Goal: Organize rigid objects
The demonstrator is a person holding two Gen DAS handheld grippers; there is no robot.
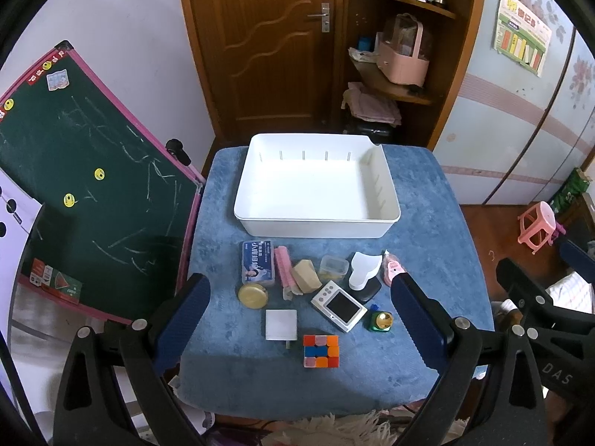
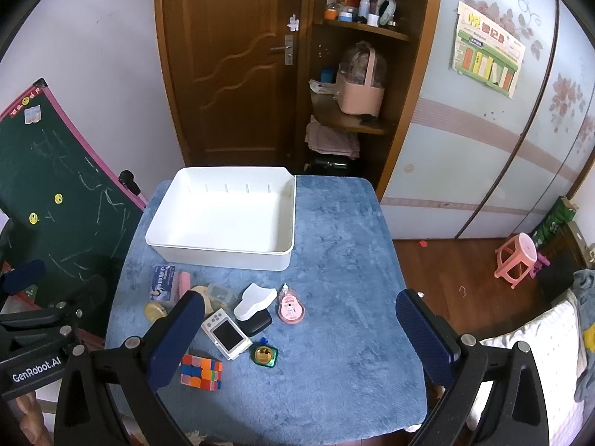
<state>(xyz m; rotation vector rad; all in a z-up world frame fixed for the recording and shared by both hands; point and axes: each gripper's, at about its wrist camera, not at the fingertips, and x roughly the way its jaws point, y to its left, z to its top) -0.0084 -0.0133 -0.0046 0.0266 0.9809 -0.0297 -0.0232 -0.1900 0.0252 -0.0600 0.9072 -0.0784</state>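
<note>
L gripper (image 1: pixel 297 319): fingers spread wide, nothing held. R gripper (image 2: pixel 297 338): same, wide apart, empty. Both hang above the near edge of the blue-covered table (image 2: pixel 346 297).

White bin (image 1: pixel 316 219) sits at the far side of the table, nothing in it, well apart from both grippers.

Small items lie in a cluster btwn bin and grippers. In L view most of it falls btwn the two fingers: Rubik's cube (image 1: pixel 321 351) nearest, white square block (image 1: pixel 281 324) just left of it, white camera (image 1: pixel 339 306) behind, green-gold piece (image 1: pixel 380 322) to the right. Further back: blue box (image 1: pixel 258 267), pink comb (image 1: pixel 283 271), tan block (image 1: pixel 306 280), round yellow tin (image 1: pixel 253 296), clear small box (image 1: pixel 333 267), white scoop-like piece (image 1: pixel 364 269) on a black pad (image 1: pixel 369 291).

Pink correction tape (image 1: pixel 393 268) touches the tip of the R finger in L view; contact vs. overlap unclear.

R view: L finger (image 2: pixel 174 338) covers part of the cluster; tan block and tin only partly seen. Box print too small to read.
</note>
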